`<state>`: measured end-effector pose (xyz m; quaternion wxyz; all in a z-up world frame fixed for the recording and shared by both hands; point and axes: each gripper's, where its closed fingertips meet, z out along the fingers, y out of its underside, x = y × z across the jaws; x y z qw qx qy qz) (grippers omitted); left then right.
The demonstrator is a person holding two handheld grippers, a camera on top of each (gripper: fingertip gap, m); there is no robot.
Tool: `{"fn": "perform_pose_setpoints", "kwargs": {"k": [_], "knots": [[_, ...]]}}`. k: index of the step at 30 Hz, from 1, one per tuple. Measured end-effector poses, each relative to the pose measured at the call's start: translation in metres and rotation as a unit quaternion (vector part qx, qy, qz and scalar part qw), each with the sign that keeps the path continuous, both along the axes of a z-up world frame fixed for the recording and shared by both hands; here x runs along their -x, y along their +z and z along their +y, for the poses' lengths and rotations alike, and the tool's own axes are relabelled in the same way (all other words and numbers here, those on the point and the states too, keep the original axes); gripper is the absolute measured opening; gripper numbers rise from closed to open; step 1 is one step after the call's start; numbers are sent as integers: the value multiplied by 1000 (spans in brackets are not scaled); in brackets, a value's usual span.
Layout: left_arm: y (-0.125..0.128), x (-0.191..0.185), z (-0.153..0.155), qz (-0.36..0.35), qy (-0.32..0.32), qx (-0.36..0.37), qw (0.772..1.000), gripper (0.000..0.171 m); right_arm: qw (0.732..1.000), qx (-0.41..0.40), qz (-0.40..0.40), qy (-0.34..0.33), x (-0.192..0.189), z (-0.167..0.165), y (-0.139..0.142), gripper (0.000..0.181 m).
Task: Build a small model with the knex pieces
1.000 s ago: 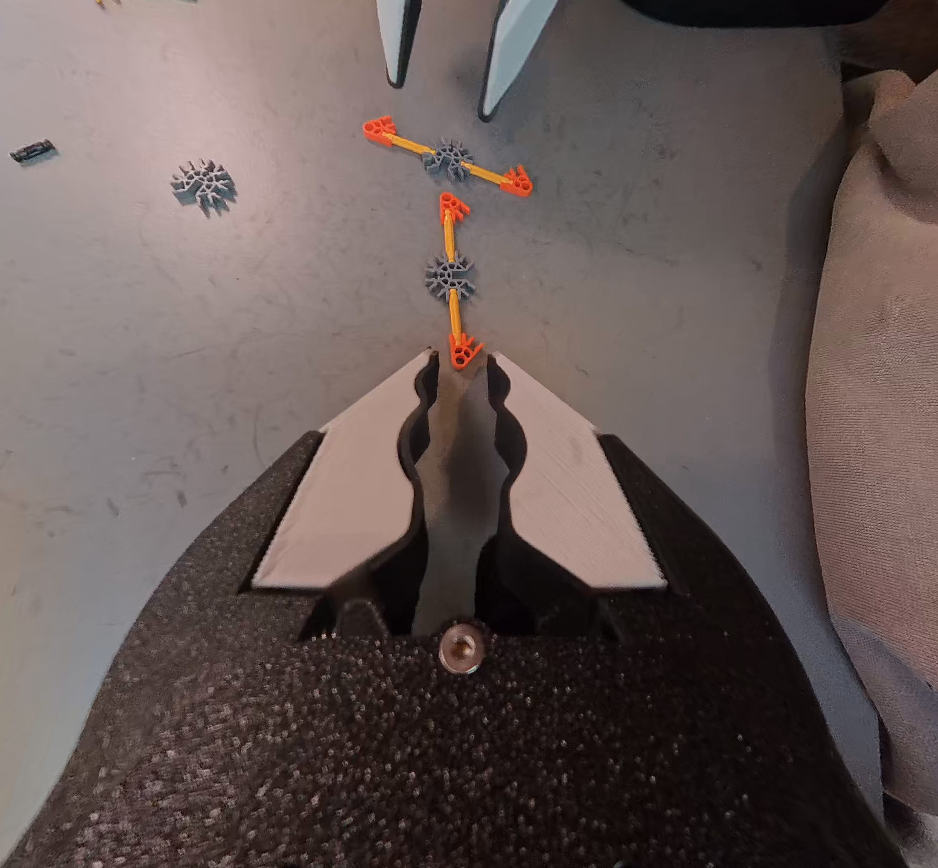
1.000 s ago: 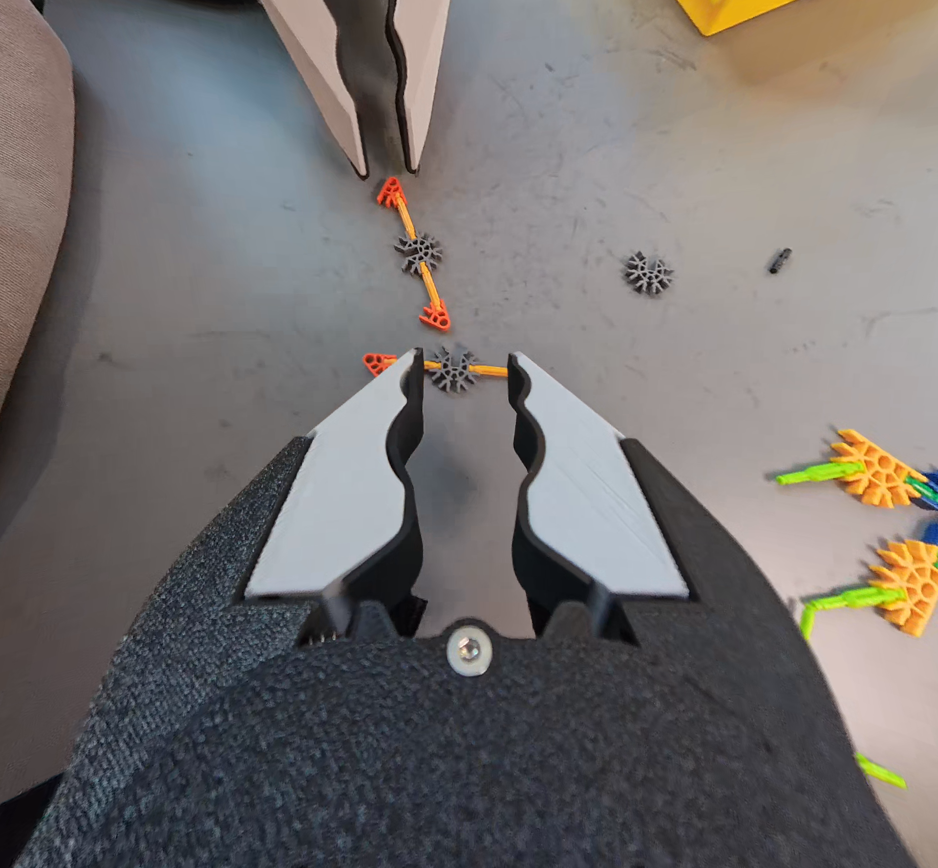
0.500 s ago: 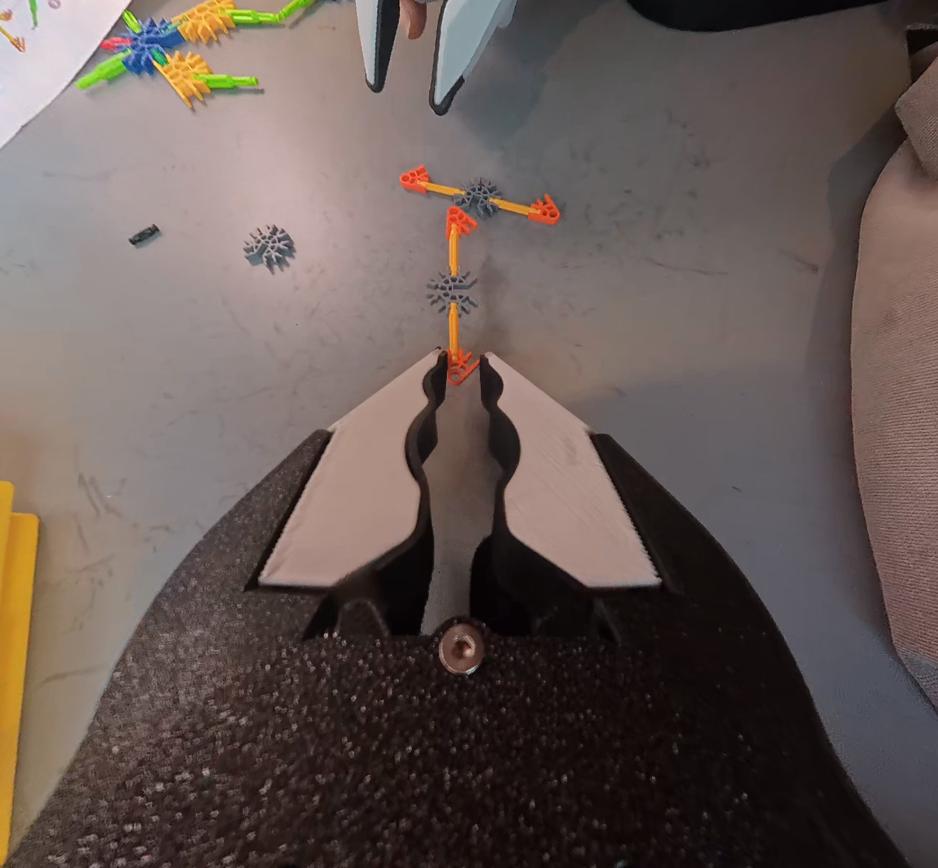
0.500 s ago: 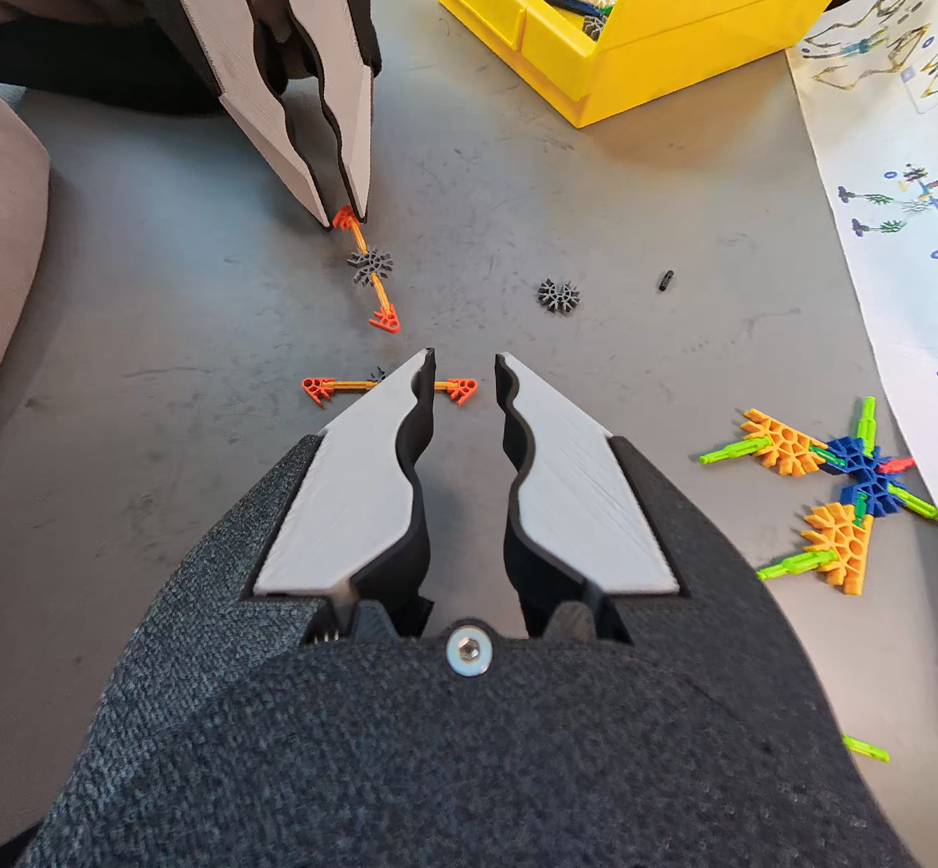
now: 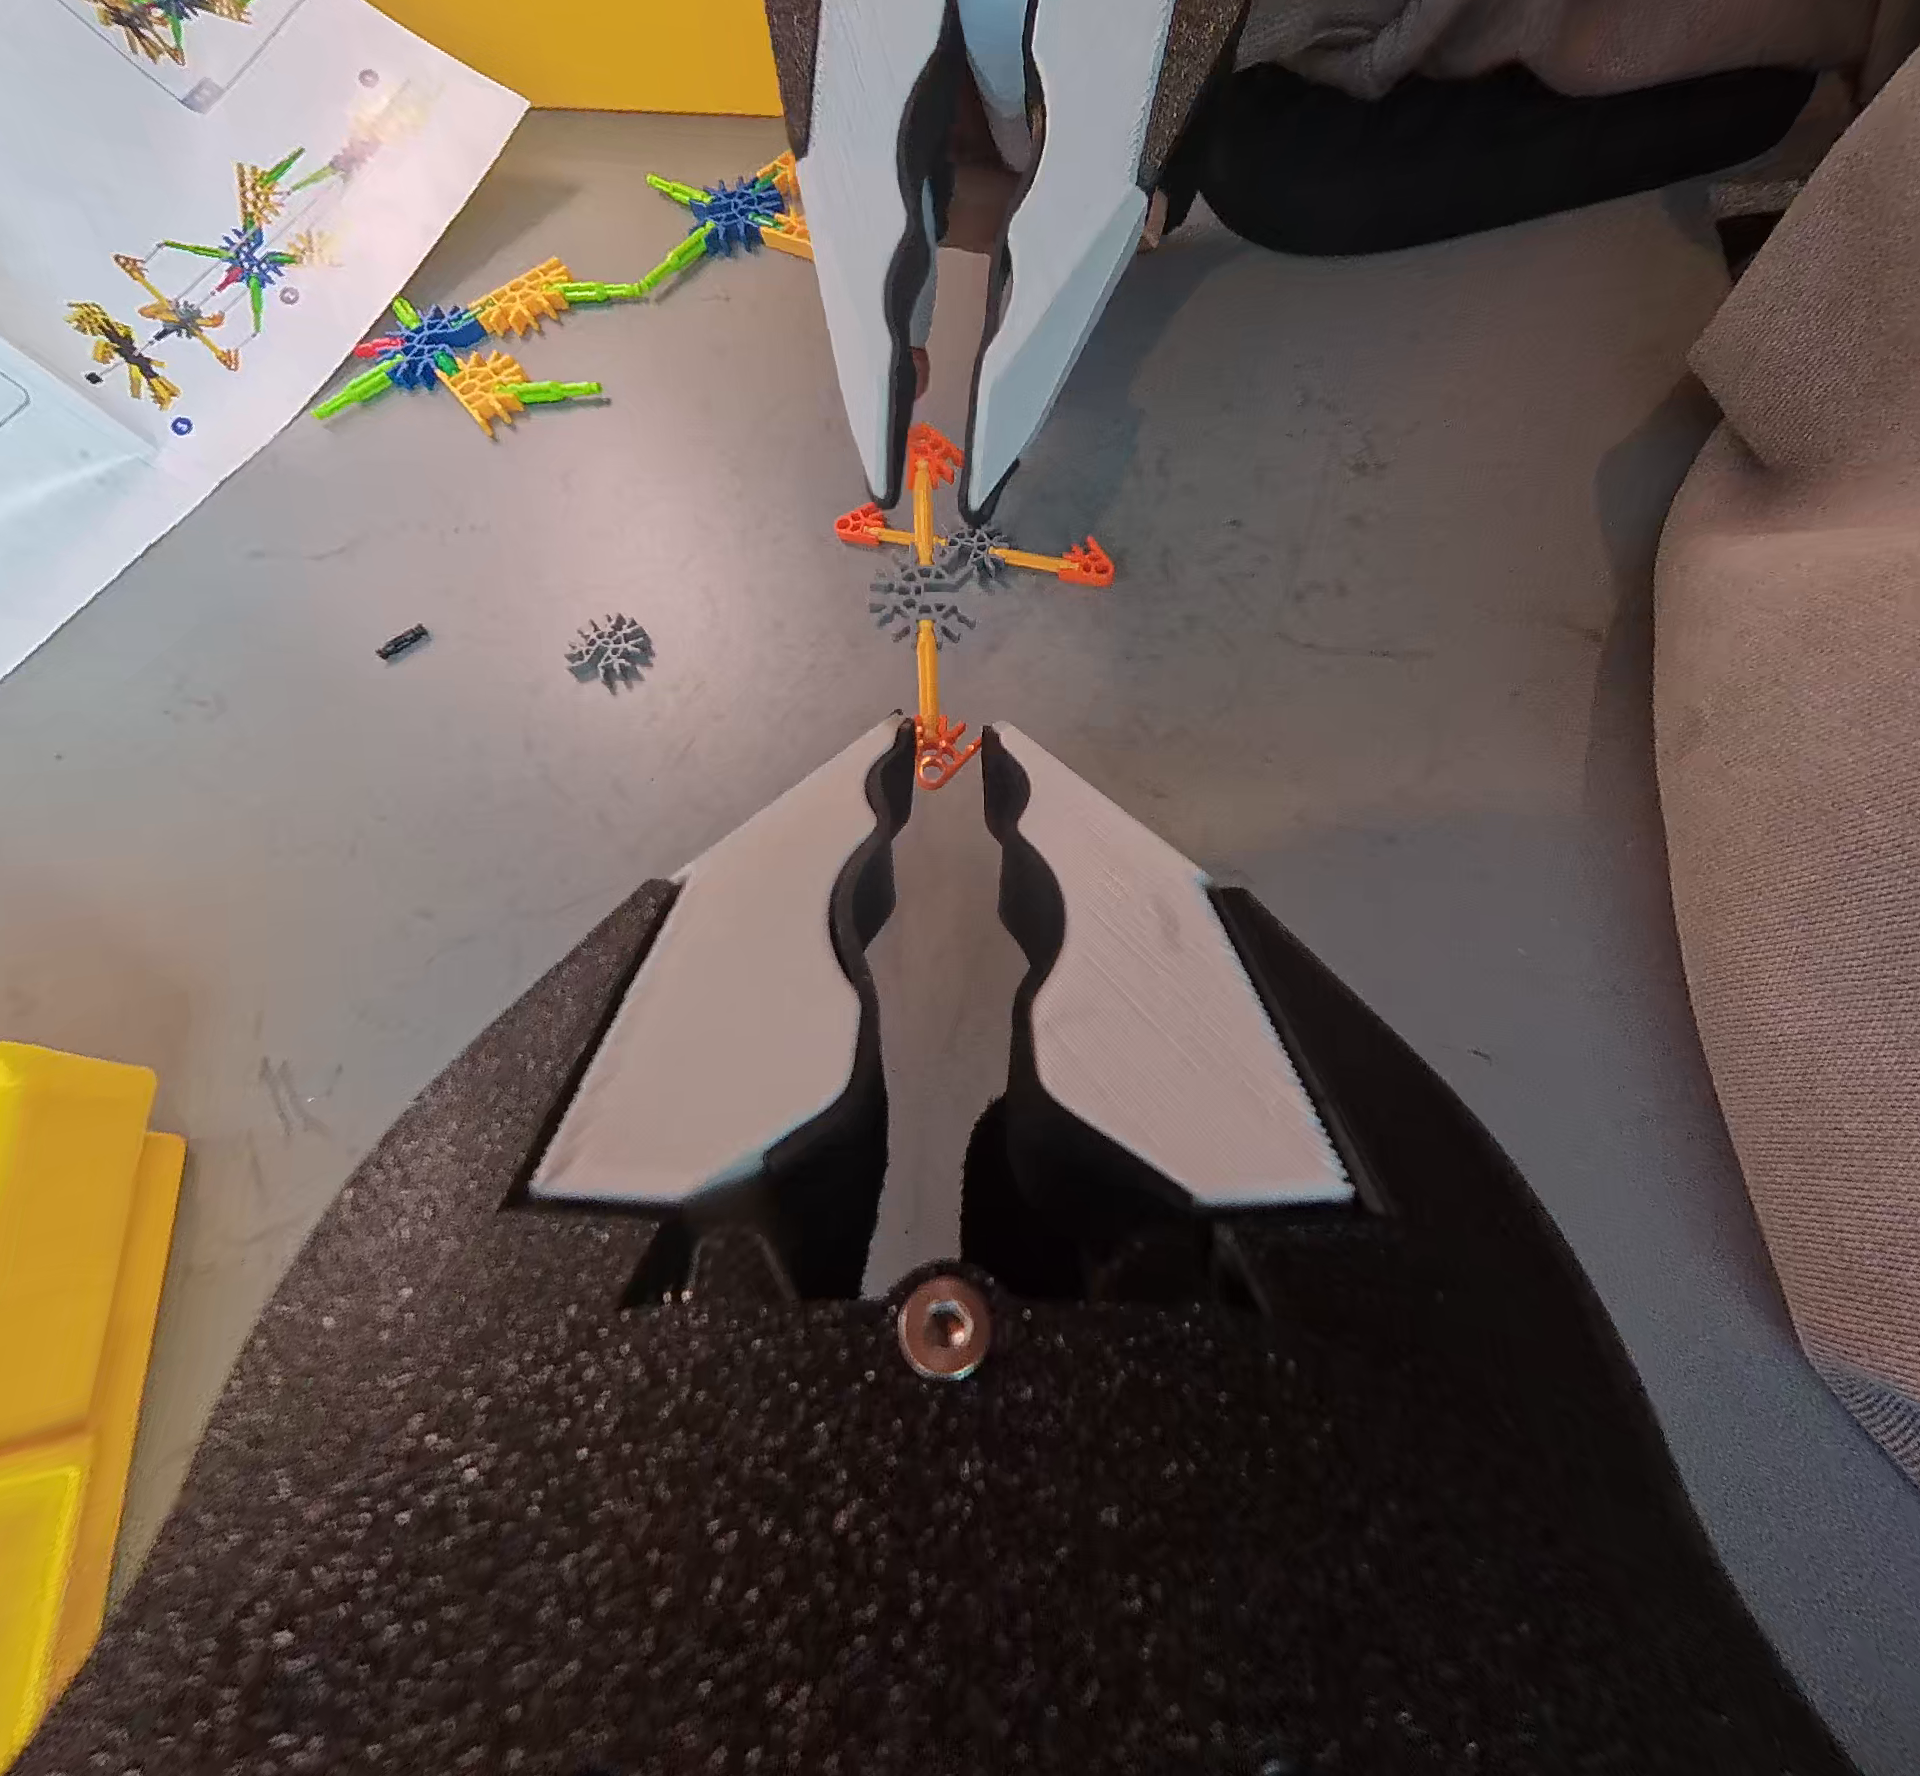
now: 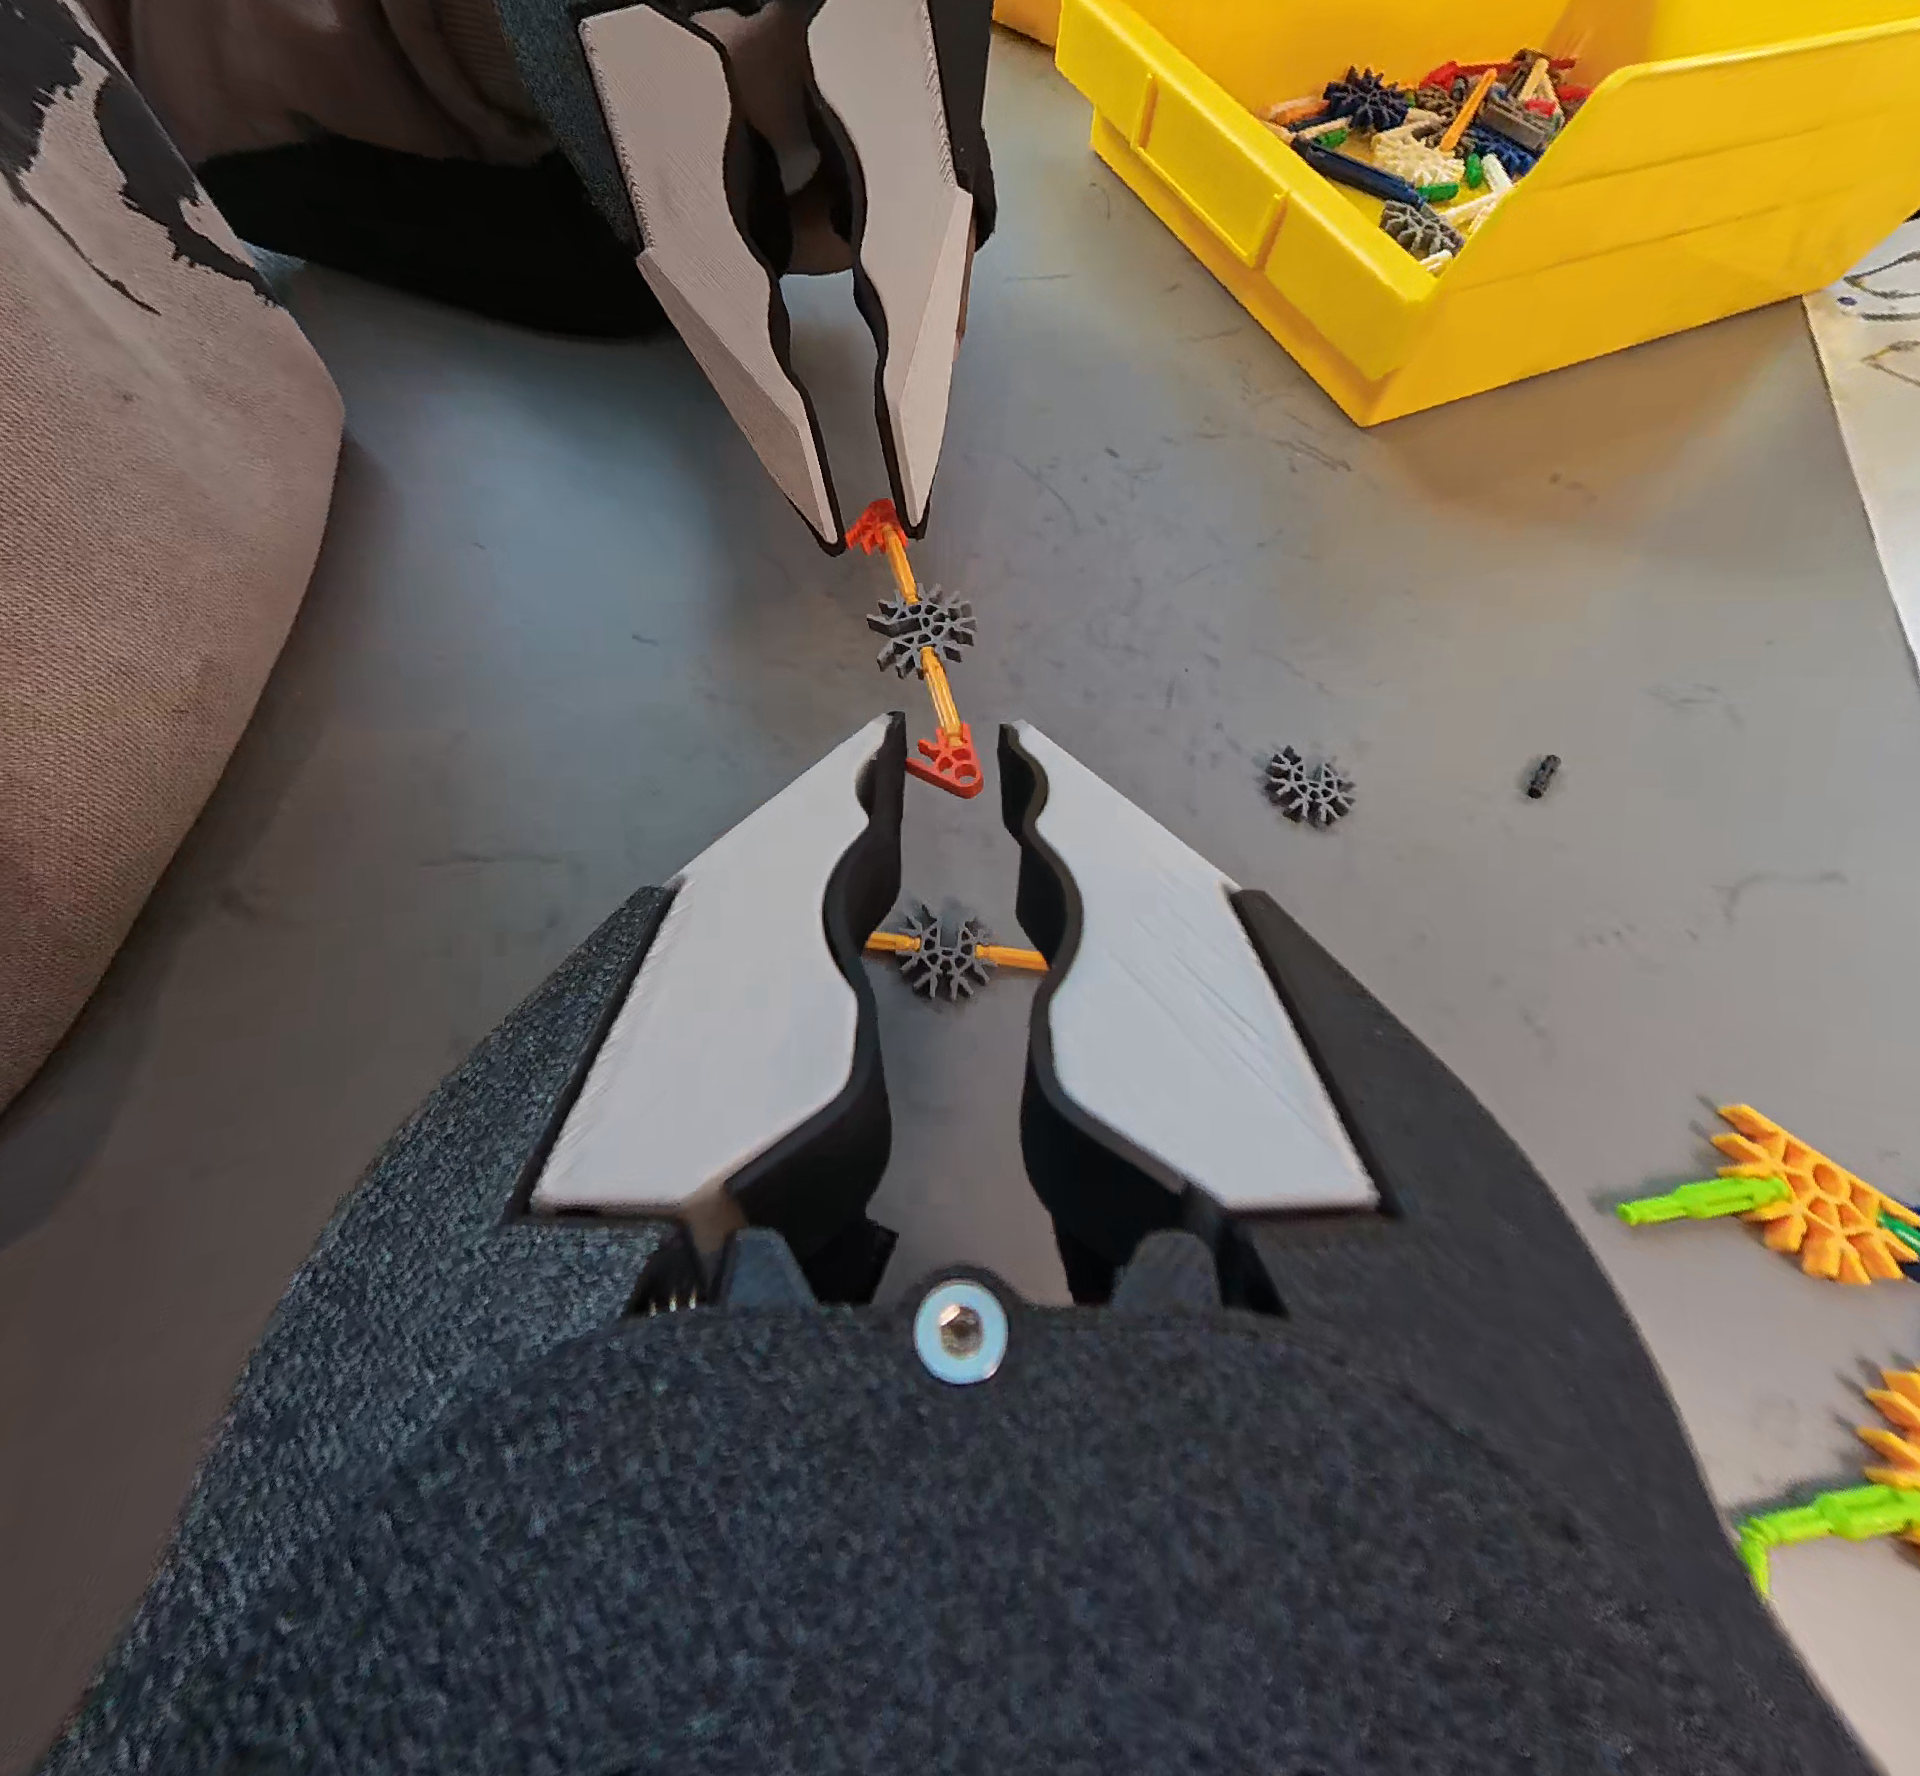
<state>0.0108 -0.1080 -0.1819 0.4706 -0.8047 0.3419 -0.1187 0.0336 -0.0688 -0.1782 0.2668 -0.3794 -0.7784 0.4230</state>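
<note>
My left gripper (image 5: 943, 737) is shut on the near orange connector (image 5: 945, 752) of a rod piece: two yellow rods through a grey snowflake connector (image 5: 920, 599). The piece is held off the grey table. My right gripper (image 6: 948, 734) is open, its tips on either side of the piece's other orange connector (image 6: 945, 755). It also shows in the left wrist view (image 5: 932, 497). A second, matching rod piece (image 5: 1039, 563) lies on the table crosswise under the held one. Its grey connector (image 6: 943, 952) shows between my right fingers.
A loose grey snowflake connector (image 5: 611, 651) and a small black part (image 5: 402, 643) lie left of the pieces. Built blue, orange and green assemblies (image 5: 468, 355) and an instruction sheet (image 5: 208, 220) lie beyond. A yellow bin (image 6: 1351, 272) holds parts. A person's beige sleeve (image 5: 1787, 791) borders the right. Spacing between my two grippers at the tips: around 6 centimetres.
My left gripper has lifted its rod piece and carried it forward over the second piece. My right gripper has come in so that its tips flank the piece's far connector.
</note>
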Motion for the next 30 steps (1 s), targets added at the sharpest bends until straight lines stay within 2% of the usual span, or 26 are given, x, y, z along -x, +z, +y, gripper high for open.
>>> {"fn": "perform_pose_setpoints", "kwargs": {"k": [6,9,13,18,26,30], "knots": [[4,-1,0,-24,2,1,1000,13,1000,5,21,6,-1,-2,7,12],[6,-5,-5,-88,-7,37,995,22,999,0,35,10,-1,-4,10,12],[13,-9,-5,-149,-8,62,987,22,998,2,59,21,-1,-11,16,11],[7,-11,0,-134,5,66,989,3,997,-21,68,28,1,-16,14,12],[-13,-5,5,-84,32,93,992,3,997,-67,22,8,3,-5,-7,14],[-30,-2,3,-61,45,129,989,3,996,-61,-58,-5,-13,16,-24,33]]}}
